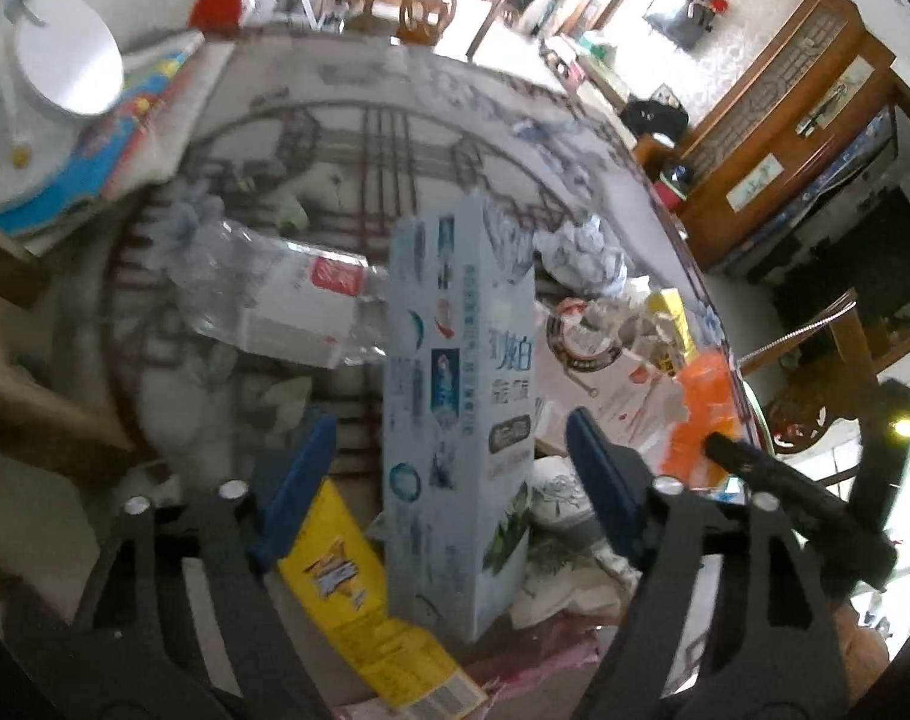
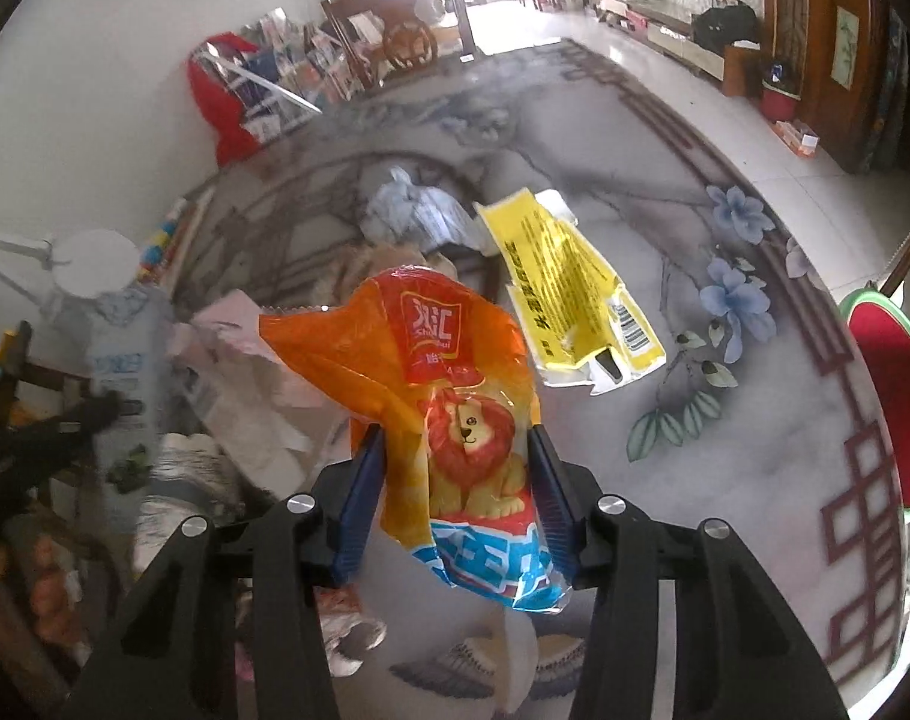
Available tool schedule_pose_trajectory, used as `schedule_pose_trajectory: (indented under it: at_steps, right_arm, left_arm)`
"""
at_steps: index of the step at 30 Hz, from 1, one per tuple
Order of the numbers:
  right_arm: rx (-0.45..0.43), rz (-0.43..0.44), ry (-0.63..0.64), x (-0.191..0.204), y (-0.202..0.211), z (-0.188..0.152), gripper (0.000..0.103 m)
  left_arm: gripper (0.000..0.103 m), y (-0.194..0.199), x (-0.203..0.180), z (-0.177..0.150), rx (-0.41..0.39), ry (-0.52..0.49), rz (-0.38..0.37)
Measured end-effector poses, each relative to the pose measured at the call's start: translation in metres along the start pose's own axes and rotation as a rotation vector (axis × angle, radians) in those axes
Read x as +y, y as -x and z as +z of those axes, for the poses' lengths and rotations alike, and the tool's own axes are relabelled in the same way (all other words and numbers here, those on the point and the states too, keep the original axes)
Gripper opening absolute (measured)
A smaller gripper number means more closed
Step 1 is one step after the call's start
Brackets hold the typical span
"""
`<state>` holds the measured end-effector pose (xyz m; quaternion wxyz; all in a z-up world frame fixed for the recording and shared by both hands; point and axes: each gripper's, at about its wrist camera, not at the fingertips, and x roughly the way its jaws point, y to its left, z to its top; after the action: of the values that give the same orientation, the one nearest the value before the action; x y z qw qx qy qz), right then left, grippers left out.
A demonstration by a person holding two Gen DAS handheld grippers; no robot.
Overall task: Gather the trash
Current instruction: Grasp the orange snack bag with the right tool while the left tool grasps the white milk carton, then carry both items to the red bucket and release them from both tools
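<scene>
Right gripper (image 2: 455, 498) clamps the orange lion-print plastic snack wrapper (image 2: 449, 414). Left gripper (image 1: 449, 450) jaws apart around the upright pale-blue cardboard carton (image 1: 455, 420), not touching.

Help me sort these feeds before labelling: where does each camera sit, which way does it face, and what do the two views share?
Left wrist: on the left gripper, looking along its open blue fingers at a pale blue carton standing between them, untouched; behind lie a crushed clear bottle and patterned rug.
Right wrist: on the right gripper, fingers closed on an orange lion wrapper; a yellow wrapper lies beyond.
Shared: the rug, carton and orange wrapper; each view catches the other gripper.
</scene>
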<state>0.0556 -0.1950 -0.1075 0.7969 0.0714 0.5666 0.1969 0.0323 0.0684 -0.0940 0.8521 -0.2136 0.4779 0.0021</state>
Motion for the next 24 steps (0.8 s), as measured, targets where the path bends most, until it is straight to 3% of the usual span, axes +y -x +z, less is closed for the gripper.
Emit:
schedule_pose_trajectory:
  at_steps: [2,5,9,15,20,24]
  right_arm:
    - [-0.030,0.011,-0.004,0.000,0.015,0.000,0.046]
    - [-0.075,0.028,-0.019,-0.001,0.036,-0.001,0.046]
    - [-0.149,0.034,-0.035,-0.010,0.069,0.000,0.046]
    - [-0.215,0.002,-0.146,-0.059,0.095,0.004,0.046]
    - [-0.243,-0.077,-0.235,-0.127,0.113,0.003,0.046]
    - [-0.238,-0.172,-0.313,-0.195,0.127,-0.001,0.046]
  left_arm:
    - [0.044,-0.008,0.002,-0.001,0.026,0.022,-0.029]
    - [0.035,-0.005,0.001,-0.004,0.011,0.037,-0.031]
    - [0.035,0.018,-0.019,-0.005,-0.059,0.004,-0.027]
    - [0.035,0.049,-0.091,-0.004,-0.173,-0.148,-0.065]
    - [0.035,0.046,-0.148,-0.002,-0.173,-0.202,-0.131]
    - [0.035,0.022,-0.211,-0.005,-0.132,-0.272,-0.188]
